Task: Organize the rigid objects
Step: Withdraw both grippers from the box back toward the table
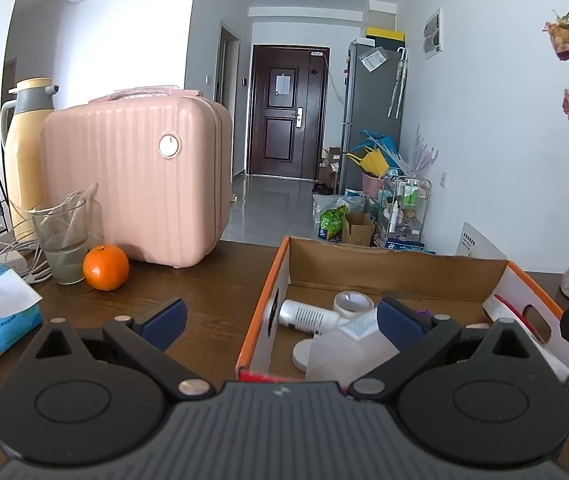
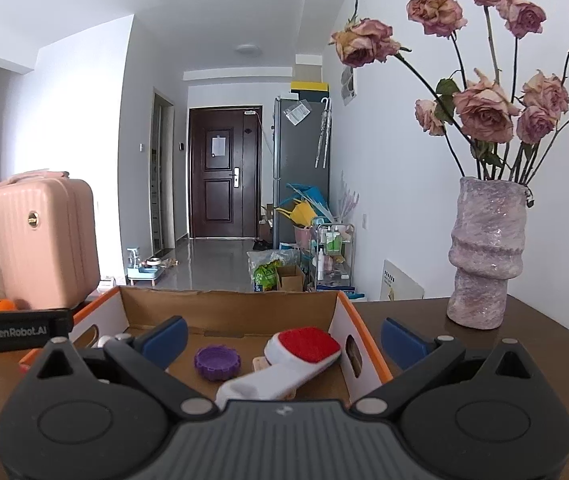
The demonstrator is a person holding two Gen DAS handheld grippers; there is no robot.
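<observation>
Your left gripper (image 1: 280, 318) wide, empty, above near-left corner of open orange-trimmed cardboard box (image 1: 396, 264). Your right gripper (image 2: 284, 338) wide, empty, over box's right end.

Box holds:
- white ribbed plastic bottle (image 1: 308, 316), lying flat
- white tape roll (image 1: 352, 303)
- purple scalloped plastic lid (image 2: 217, 362)
- white-handled brush with red pad (image 2: 284, 364)

All likely light and stiff. Bottle probably slick; pinch mid-body. Take brush by handle.
</observation>
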